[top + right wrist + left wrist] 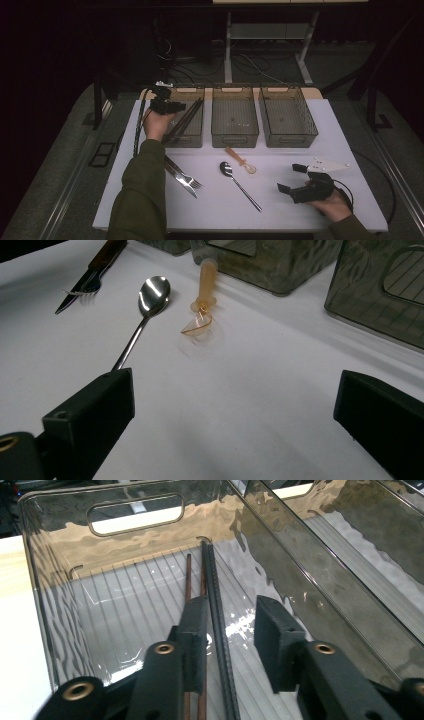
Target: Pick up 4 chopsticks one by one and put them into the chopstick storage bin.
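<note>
— Where is the left gripper [227, 630]?

— Inside the leftmost smoky clear plastic bin [60, 630], its jaws spread a little. Between them lies a dark ridged chopstick [216, 610], close to the left jaw's pad and apart from the right one; no pad presses on it. Two thin reddish-brown chopsticks [188, 577] run under the left jaw, towards the bin's far wall.

— Are they lying flat?

— The far ends meet the wall near its foot; the near ends seem to lean on the bin's front rim in the high view, though it is dim there.

— And the right gripper [235, 420]?

— Jaws spread wide above the white table [250, 390], nothing between them. Ahead of its left jaw lies a long steel spoon [145, 305], beside that a translucent orange plastic spoon [201, 300], and farther left a knife and fork [87, 282].
</note>
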The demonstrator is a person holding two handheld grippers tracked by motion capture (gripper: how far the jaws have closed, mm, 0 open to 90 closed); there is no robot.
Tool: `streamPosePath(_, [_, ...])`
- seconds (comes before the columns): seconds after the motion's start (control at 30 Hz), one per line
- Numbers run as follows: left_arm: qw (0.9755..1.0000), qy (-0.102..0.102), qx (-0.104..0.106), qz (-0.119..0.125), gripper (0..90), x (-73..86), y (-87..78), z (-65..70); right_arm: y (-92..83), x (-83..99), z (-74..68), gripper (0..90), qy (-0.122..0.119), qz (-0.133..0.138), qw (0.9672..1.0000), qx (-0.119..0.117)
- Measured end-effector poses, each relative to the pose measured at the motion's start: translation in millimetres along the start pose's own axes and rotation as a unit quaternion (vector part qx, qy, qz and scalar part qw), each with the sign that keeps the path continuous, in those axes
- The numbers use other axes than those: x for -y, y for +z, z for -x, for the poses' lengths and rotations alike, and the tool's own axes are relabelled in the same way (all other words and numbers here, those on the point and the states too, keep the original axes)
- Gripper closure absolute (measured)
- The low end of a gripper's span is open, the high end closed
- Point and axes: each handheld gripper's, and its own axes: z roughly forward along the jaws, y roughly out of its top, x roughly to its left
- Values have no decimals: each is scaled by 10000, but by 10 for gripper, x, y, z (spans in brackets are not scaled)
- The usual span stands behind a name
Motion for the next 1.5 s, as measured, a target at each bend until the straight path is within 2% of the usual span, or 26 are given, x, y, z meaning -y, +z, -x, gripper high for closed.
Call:
streamPosePath(0.1, [10000,5,-45,2,595,2,-6,-7,1,0,-1,24,-2,-8,10000,-6])
streamPosePath(0.33, [9999,110,44,104,493,-17,-62,24,3,0,4,24,-1,-3,10000,-8])
streamPosePath(0.6, [9988,408,234,163,374,-49,-186,141,5,-2,10,24,12,-18,10000,-8])
streamPosePath(0.8, [9974,620,312,192,332,-10,-318,240,2,-7,12,24,46,0,10000,-10])
streamPosePath(1.07, [9943,942,477,158,270,172,-458,406,24,-19,17,24,77,-4,10000,-14])
streamPosePath(1.13, [9938,924,577,210,261,245,-475,452,29,-19,22,24,74,-25,10000,-6])
streamPosePath(1.17, [9932,982,604,182,258,281,-484,468,31,-18,26,23,79,-28,10000,-12])
streamPosePath(1.37, [9918,1044,703,215,236,502,-538,585,33,-15,24,24,84,-12,10000,-3])
streamPosePath(1.5, [9901,1163,753,207,220,631,-620,654,32,-16,25,23,63,-17,10000,-9])
